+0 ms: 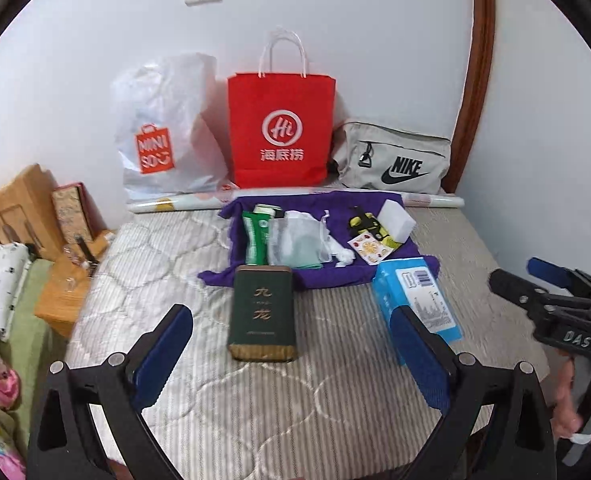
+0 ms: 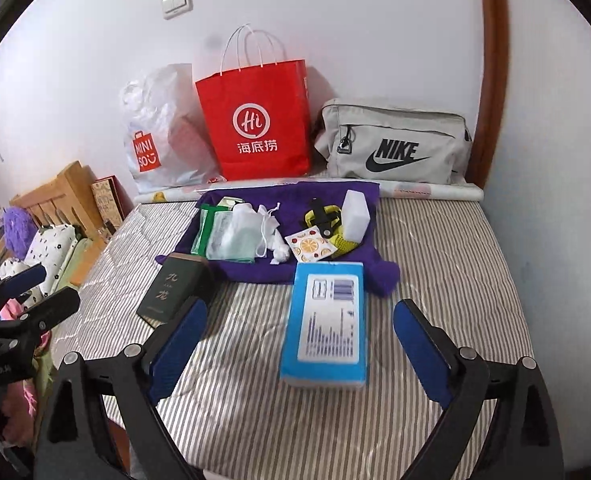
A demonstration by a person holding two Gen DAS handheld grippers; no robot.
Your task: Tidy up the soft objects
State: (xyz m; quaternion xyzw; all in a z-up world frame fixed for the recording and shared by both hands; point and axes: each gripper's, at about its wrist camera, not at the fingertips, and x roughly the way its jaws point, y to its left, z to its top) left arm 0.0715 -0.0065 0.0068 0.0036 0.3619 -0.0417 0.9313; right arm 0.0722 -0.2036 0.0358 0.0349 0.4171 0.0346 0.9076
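Here your left gripper (image 1: 291,344) and right gripper (image 2: 299,336) both hover wide open and empty above the striped mattress (image 2: 435,264). The purple cloth (image 2: 335,196) with its small soft items lies near the white wall (image 1: 375,20), the blue tissue pack (image 2: 325,324) and dark green tin (image 1: 263,312) just before it

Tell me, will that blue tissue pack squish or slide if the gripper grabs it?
The blue plastic-wrapped tissue pack probably squashes a little, since its wrapper looks soft and slightly puffy. It likely feels light for its size. The glossy wrapper may slip, though lying flat on the striped quilted mattress, it shouldn't roll.
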